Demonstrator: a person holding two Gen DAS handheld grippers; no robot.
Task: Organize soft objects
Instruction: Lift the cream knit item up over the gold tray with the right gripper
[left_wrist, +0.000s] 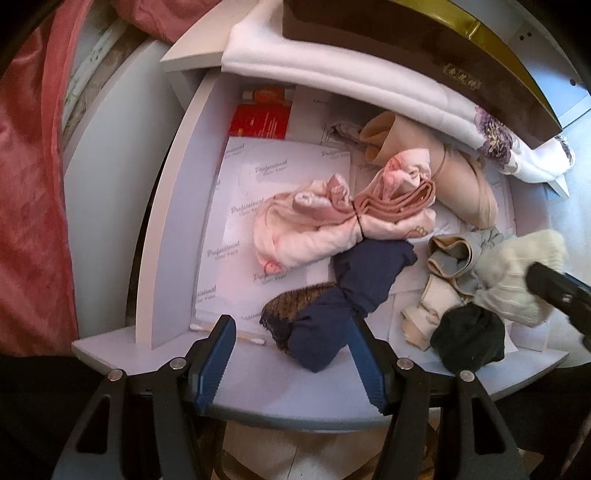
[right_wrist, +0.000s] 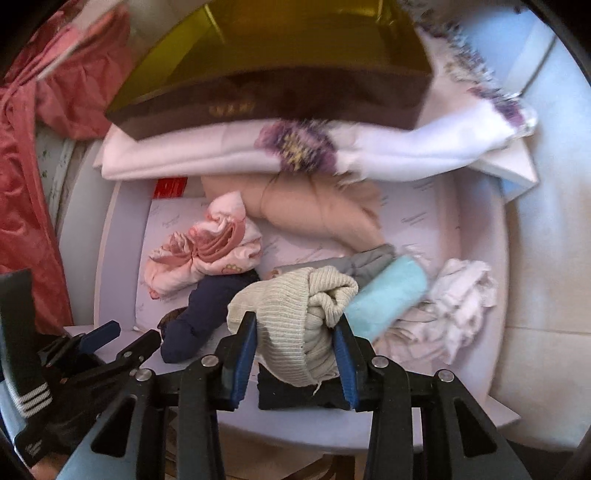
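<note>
An open white drawer (left_wrist: 159, 258) holds several soft bundles. A pink bundle (left_wrist: 314, 225) lies in its middle, and a navy sock bundle (left_wrist: 351, 295) lies in front of it. My left gripper (left_wrist: 290, 325) hangs open straight above the near end of the navy bundle, with nothing pressed between its pads. My right gripper (right_wrist: 295, 319) is shut on a cream knitted bundle (right_wrist: 295, 295), pads pressing on both its sides, held above a black piece (right_wrist: 295, 393). In the left wrist view that gripper (left_wrist: 550, 284) and the cream bundle (left_wrist: 509, 284) are at the right edge.
A folded white cloth with purple flowers (left_wrist: 332, 74) and a brown and gold box (left_wrist: 406, 33) overhang the drawer's back. Beige stockings (right_wrist: 321, 210), a turquoise roll (right_wrist: 388, 299), a crumpled white cloth (right_wrist: 461, 295) and a red packet (left_wrist: 258, 118) lie inside. Pink fabric (left_wrist: 29, 184) hangs at the left.
</note>
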